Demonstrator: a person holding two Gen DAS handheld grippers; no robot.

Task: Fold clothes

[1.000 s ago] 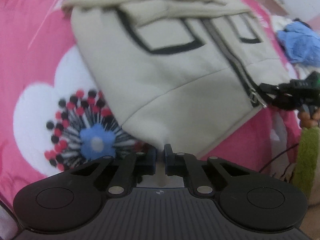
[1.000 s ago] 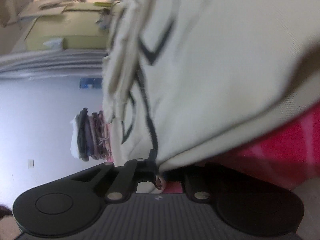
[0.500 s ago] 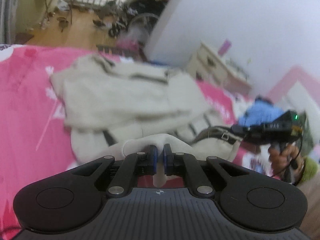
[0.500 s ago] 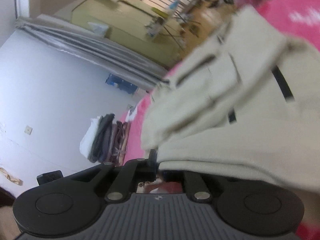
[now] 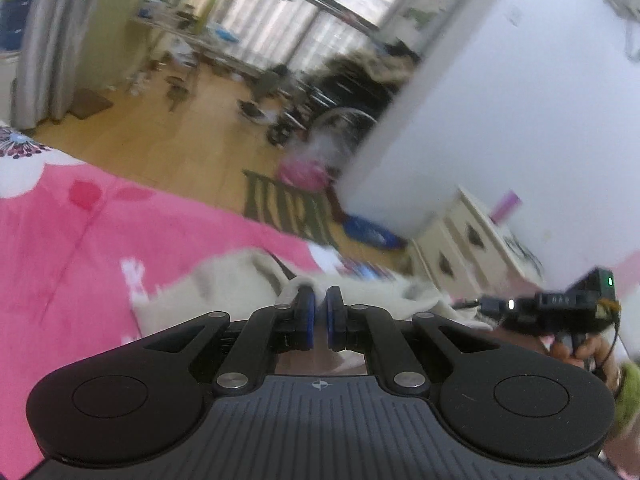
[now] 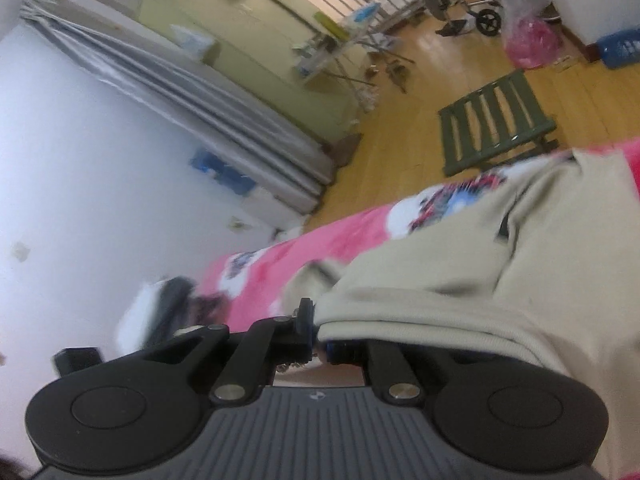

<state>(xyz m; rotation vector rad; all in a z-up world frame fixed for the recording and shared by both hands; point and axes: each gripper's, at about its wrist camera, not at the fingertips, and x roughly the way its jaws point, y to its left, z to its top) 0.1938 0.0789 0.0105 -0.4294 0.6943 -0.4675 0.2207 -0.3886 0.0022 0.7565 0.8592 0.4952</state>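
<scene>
A cream zip-up jacket (image 6: 520, 264) with black trim lies on a pink flowered bed cover (image 5: 80, 248). My left gripper (image 5: 320, 304) is shut on the jacket's hem, and the cream cloth (image 5: 224, 284) bunches just past its fingertips. My right gripper (image 6: 316, 320) is shut on another part of the hem; the cloth drapes over its right finger and hides it. The right gripper also shows in the left wrist view (image 5: 560, 308), held in a hand at the right.
A stack of folded dark clothes (image 6: 168, 312) sits on the bed near the wall. Beyond the bed are a wooden floor, a green slatted stool (image 6: 496, 124), a white drawer cabinet (image 5: 464, 248), a pink bag (image 6: 528, 40) and grey curtains (image 6: 192, 112).
Both grippers have lifted and swung the jacket's hem forward over the garment. The views have tipped up from the bed toward the room. Both stay shut on the cloth.
</scene>
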